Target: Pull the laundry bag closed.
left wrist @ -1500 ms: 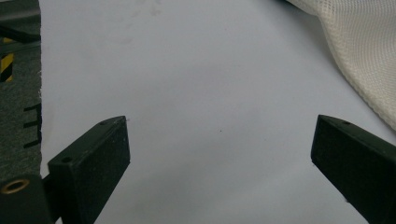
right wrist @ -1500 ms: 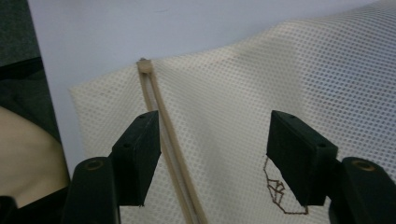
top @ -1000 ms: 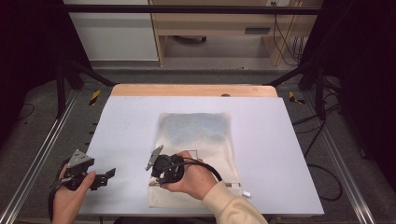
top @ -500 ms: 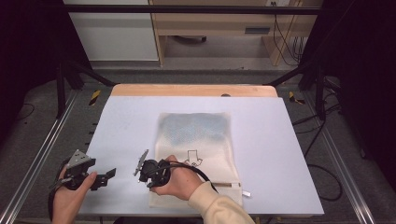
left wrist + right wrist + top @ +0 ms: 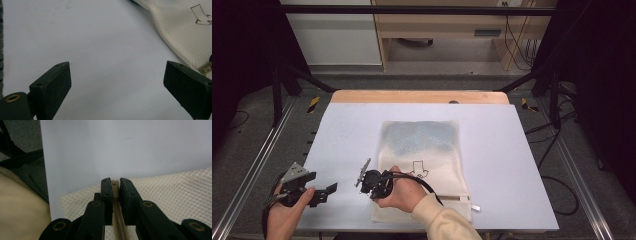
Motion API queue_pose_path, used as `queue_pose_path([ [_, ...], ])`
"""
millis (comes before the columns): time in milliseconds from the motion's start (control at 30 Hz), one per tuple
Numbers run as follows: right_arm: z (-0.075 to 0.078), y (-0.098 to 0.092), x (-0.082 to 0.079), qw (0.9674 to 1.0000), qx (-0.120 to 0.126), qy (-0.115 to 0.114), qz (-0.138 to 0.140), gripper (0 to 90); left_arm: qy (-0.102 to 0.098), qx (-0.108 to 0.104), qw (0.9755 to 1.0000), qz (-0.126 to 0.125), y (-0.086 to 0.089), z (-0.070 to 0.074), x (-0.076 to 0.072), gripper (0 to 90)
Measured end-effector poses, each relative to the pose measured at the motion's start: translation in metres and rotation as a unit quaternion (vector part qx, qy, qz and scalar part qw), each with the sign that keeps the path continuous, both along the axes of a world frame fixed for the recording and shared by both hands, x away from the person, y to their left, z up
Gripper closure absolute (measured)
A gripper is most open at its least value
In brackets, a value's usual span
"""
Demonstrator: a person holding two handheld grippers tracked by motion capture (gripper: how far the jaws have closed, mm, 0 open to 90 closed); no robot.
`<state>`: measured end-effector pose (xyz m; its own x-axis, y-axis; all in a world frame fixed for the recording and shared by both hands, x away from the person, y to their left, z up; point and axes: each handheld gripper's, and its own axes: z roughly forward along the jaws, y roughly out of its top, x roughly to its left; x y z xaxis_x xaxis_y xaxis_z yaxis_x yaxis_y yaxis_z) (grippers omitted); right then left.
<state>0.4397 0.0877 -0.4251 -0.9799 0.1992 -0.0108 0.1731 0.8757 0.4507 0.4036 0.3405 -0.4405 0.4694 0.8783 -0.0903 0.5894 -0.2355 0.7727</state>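
- High view: a cream mesh zipper bag [image 5: 427, 160] lies flat at mid-table, its zipper edge toward the near edge of the table [image 5: 512, 150]. The right gripper [image 5: 373, 184] sits at the bag's near-left corner. The left gripper [image 5: 326, 191] hovers near the table's near-left corner, apart from the bag.
- Left gripper view: the left gripper [image 5: 117, 85] has its jaws spread wide over bare tabletop, holding nothing; the mesh bag [image 5: 180, 32] lies beyond, to the right.
- Right gripper view: the right gripper [image 5: 115, 185] has its jaws clamped on the zipper pull [image 5: 115, 183] at the end of the zipper track [image 5: 117, 220].
- Step judged in hand: running the zipper. The next move likely calls for the left gripper to pin the fabric while the right draws the pull along the track.
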Motion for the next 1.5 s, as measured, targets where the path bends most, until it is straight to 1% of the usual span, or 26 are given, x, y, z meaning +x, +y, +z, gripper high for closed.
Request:
queue_pose_path([
  [67, 0.002, -0.002, -0.001, 1.0, 0.004, 0.0, 0.001, 81.8, 0.002, -0.012, 0.9999, -0.012, -0.004, 0.001, -0.003, 7.5],
  [133, 0.005, -0.004, 0.0, 0.9999, 0.01, -0.001, 0.0, 81.8, 0.001, -0.017, 0.9996, -0.023, -0.009, 0.001, -0.007, 7.5],
  [233, 0.008, -0.007, -0.001, 0.9997, 0.024, -0.003, -0.004, 81.9, 0.004, -0.014, 0.9988, -0.046, -0.02, 0.001, -0.013, 7.9],
  [267, 0.007, -0.008, -0.001, 0.9997, 0.026, -0.003, -0.004, 81.9, 0.01, -0.012, 0.9977, -0.066, -0.028, 0.0, -0.018, 8.5],
  [300, 0.007, -0.008, -0.001, 0.9997, 0.026, -0.003, -0.004, 81.9, 0.01, -0.012, 0.9977, -0.066, -0.028, 0.0, -0.018, 9.2],
  [333, 0.008, -0.009, -0.001, 0.9997, 0.022, -0.005, 0.0, 81.9, 0.015, -0.008, 0.9955, -0.093, -0.037, 0.0, -0.023, 11.1],
  [367, 0.008, -0.011, -0.001, 0.9996, 0.029, -0.006, -0.004, 81.9, 0.015, -0.008, 0.9955, -0.093, -0.037, 0.0, -0.023, 12.2],
  [400, 0.007, -0.011, -0.001, 0.9994, 0.033, -0.005, -0.005, 81.9, 0.016, -0.004, 0.9946, -0.102, -0.041, 0.0, -0.025, 12.2],
  [467, 0.007, -0.012, -0.001, 0.9994, 0.034, -0.005, -0.005, 81.9, 0.017, -0.007, 0.993, -0.117, -0.052, -0.002, -0.029, 12.9],
  [600, 0.008, -0.015, -0.002, 0.9992, 0.039, -0.005, -0.006, 81.8, 0.032, -0.035, 0.9886, -0.143, -0.072, -0.007, -0.03, 16.6],
  [667, 0.011, -0.016, -0.003, 0.999, 0.043, -0.008, -0.006, 81.9, 0.031, -0.041, 0.9874, -0.15, -0.08, -0.009, -0.031, 18.3],
  [733, 0.012, -0.018, -0.004, 0.9989, 0.047, -0.007, -0.006, 81.8, 0.04, -0.066, 0.9852, -0.153, -0.084, -0.011, -0.029, 21.1],
  [767, 0.012, -0.018, -0.004, 0.9989, 0.047, -0.007, -0.006, 81.8, 0.044, -0.073, 0.9846, -0.153, -0.086, -0.013, -0.028, 21.1],
  [833, 0.014, -0.02, -0.004, 0.9986, 0.052, -0.009, -0.006, 81.8, 0.054, -0.075, 0.9832, -0.157, -0.089, -0.017, -0.025, 22.3],
  [867, 0.015, -0.021, -0.004, 0.9985, 0.053, -0.009, -0.007, 81.9, 0.057, -0.075, 0.983, -0.158, -0.091, -0.018, -0.024, 23.2],
  [967, 0.016, -0.021, -0.004, 0.9983, 0.057, -0.01, -0.006, 81.9, 0.068, -0.09, 0.9801, -0.163, -0.098, -0.022, -0.019, 26.4],
  [1000, 0.016, -0.021, -0.005, 0.9982, 0.058, -0.009, -0.007, 81.9, 0.074, -0.09, 0.9792, -0.166, -0.1, -0.024, -0.017, 29.7],
  [1100, 0.016, -0.022, -0.004, 0.9982, 0.058, -0.01, -0.006, 81.9, 0.086, -0.083, 0.9783, -0.169, -0.105, -0.029, -0.013, 31.2],
  [1233, 0.018, -0.023, -0.005, 0.9983, 0.058, -0.009, -0.003, 81.9, 0.098, -0.103, 0.9736, -0.179, -0.107, -0.034, -0.008, 36.0],
  [1267, 0.018, -0.023, -0.005, 0.9983, 0.058, -0.009, -0.003, 81.9, 0.104, -0.111, 0.9714, -0.182, -0.107, -0.034, -0.007, 38.2],
  [1300, 0.019, -0.023, -0.004, 0.9981, 0.061, -0.008, -0.005, 81.9, 0.107, -0.118, 0.9701, -0.183, -0.107, -0.035, -0.005, 41.9],
  [1333, 0.019, -0.023, -0.004, 0.9981, 0.061, -0.008, -0.005, 81.9, 0.111, -0.123, 0.9684, -0.186, -0.107, -0.036, -0.004, 41.9],
  [1400, 0.021, -0.025, -0.004, 0.998, 0.063, -0.01, -0.004, 81.9, 0.112, -0.123, 0.9675, -0.191, -0.107, -0.037, -0.002, 46.5],
  [1433, 0.021, -0.025, -0.004, 0.998, 0.063, -0.01, -0.004, 81.9, 0.114, -0.125, 0.9654, -0.198, -0.106, -0.038, 0.0, 46.5],
  [1467, 0.021, -0.025, -0.004, 0.998, 0.062, -0.01, -0.006, 81.8, 0.121, -0.137, 0.9615, -0.206, -0.106, -0.039, 0.002, 49.4],
  [1500, 0.021, -0.025, -0.004, 0.998, 0.062, -0.01, -0.006, 81.8, 0.121, -0.137, 0.9615, -0.206, -0.106, -0.039, 0.002, 49.9],
])
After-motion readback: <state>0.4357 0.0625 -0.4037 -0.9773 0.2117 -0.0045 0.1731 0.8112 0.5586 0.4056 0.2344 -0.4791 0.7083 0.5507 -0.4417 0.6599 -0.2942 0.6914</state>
